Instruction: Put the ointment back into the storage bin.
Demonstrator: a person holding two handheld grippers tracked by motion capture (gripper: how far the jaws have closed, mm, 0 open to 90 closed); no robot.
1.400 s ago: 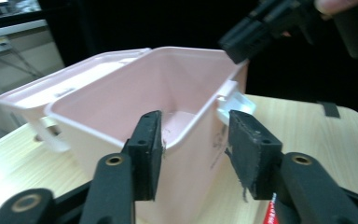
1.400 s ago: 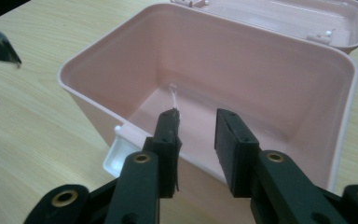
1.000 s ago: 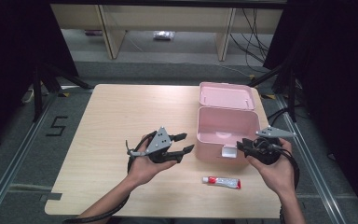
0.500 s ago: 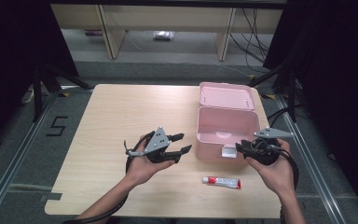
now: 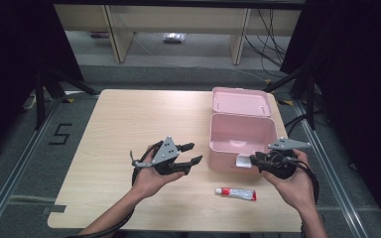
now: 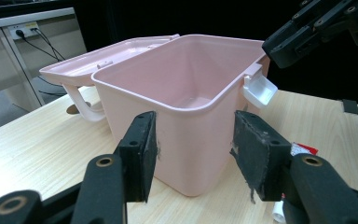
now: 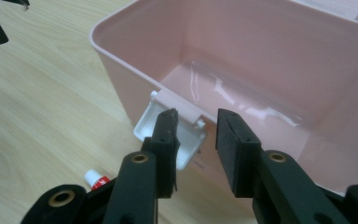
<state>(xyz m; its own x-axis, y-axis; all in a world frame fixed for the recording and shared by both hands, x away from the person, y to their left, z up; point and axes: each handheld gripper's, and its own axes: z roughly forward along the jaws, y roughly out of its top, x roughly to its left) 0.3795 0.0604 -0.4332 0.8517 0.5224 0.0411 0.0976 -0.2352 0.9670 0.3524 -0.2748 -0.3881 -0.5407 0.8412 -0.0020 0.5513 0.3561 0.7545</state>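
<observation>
High view. The pink box [image 5: 243,136] stands open on the table [image 5: 129,124] with its lid [image 5: 240,101] folded back behind it. My right gripper [image 5: 257,159] hangs at the box's near right corner, by the white latch [image 5: 243,161]. My left gripper [image 5: 192,152] sits just left of the box, apart from it, jaws spread and empty. A small tube [image 5: 235,194] lies on the table in front of the box, between my hands. Risk as I judge it: the box looks light and empty, so a sideways nudge from either gripper could slide it or tip it toward the lid, and a careless drop of the hand could roll the tube off the near edge.

Left gripper view. The left gripper [image 6: 193,151] has its jaws wide, the box wall [image 6: 186,140] framed between them but well beyond the pads; nothing touched. The right gripper's dark body shows at upper right, near the latch [image 6: 259,89].

Right gripper view. The right gripper [image 7: 196,142] stands open, pads apart and holding nothing. The latch [image 7: 186,126] hangs loose just beyond the left pad; I cannot tell whether that pad brushes it. If I close here off-centre, I judge the pad may catch the latch flap edge and bend it or tug the box. The tube's cap [image 7: 95,178] peeks out low at left.
</observation>
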